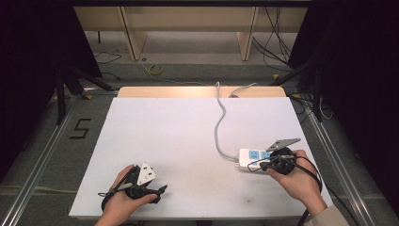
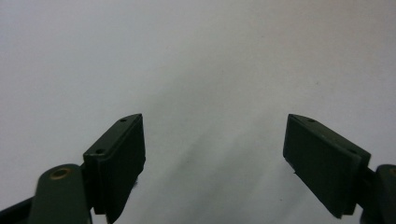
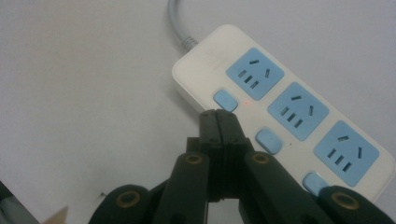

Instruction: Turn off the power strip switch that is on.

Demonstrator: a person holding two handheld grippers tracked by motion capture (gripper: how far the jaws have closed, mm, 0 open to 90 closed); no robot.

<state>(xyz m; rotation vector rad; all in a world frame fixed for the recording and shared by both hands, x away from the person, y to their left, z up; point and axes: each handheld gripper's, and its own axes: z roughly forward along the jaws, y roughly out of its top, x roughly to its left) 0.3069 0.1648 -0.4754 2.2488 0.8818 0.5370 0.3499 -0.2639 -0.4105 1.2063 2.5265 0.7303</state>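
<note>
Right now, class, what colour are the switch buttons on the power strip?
Light blue buttons on the white power strip, best in the right gripper view.

A power strip (image 1: 256, 157) is laid on the table (image 1: 179, 136) near its right edge, and its cable (image 1: 219, 123) is run from its left end back across the board and over the far edge. The right gripper (image 1: 278, 162) is placed just beside the strip's near side, with its tips (image 3: 219, 122) set close to the first switch (image 3: 225, 100). The left gripper (image 1: 141, 181) is kept well apart, at the near left, over bare board.

white power strip (image 3: 280, 112), blue sockets, lying flat
</note>
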